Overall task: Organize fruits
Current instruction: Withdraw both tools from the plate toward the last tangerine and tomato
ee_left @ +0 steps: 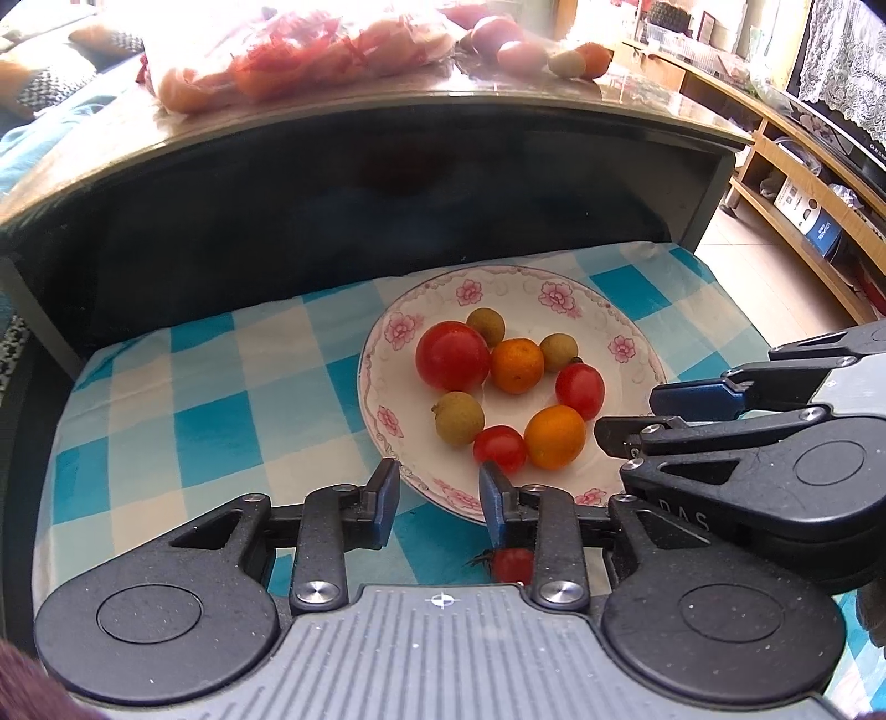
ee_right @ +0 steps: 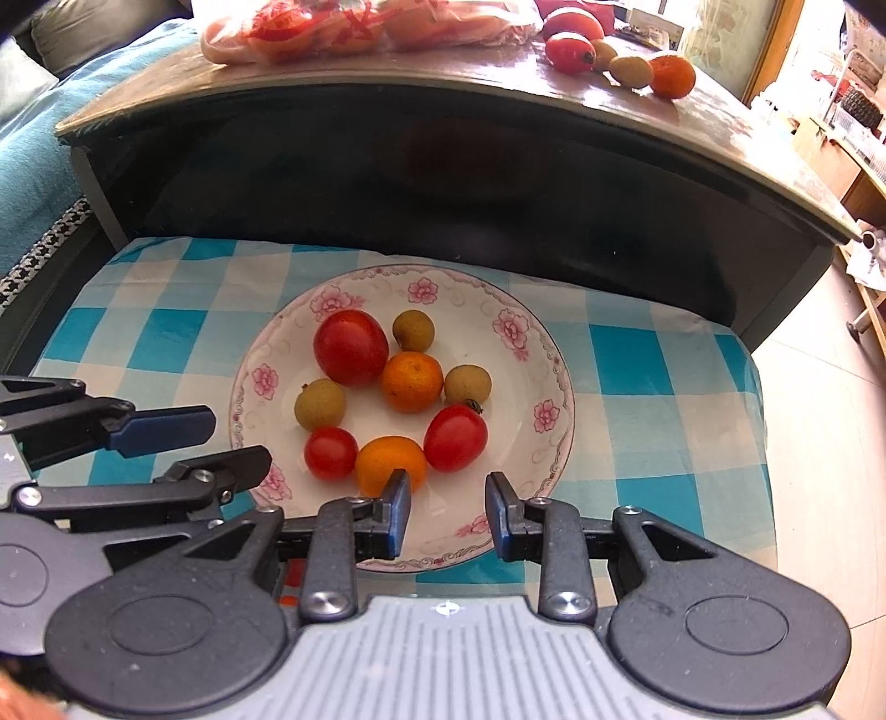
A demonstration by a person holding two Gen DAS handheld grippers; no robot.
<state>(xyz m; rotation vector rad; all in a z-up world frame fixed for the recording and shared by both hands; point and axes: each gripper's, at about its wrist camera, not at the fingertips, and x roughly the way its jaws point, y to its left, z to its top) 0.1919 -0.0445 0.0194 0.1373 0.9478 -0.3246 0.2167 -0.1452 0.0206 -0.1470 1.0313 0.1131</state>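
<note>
Eight fruits sit gathered on a flowered plate [ee_right: 554,354], apparently sorted there, while both hand-held grippers, left [ee_left: 440,501] and right [ee_right: 448,512], hover wide and empty near its rim; more fruit [ee_right: 626,61] waits on the surface behind.

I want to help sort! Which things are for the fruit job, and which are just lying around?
For the job: plate, tomatoes, oranges, small brown-green fruits, loose fruit on the table, both open tools.
Lying about: checked cloth, plastic bag, shelves.
</note>
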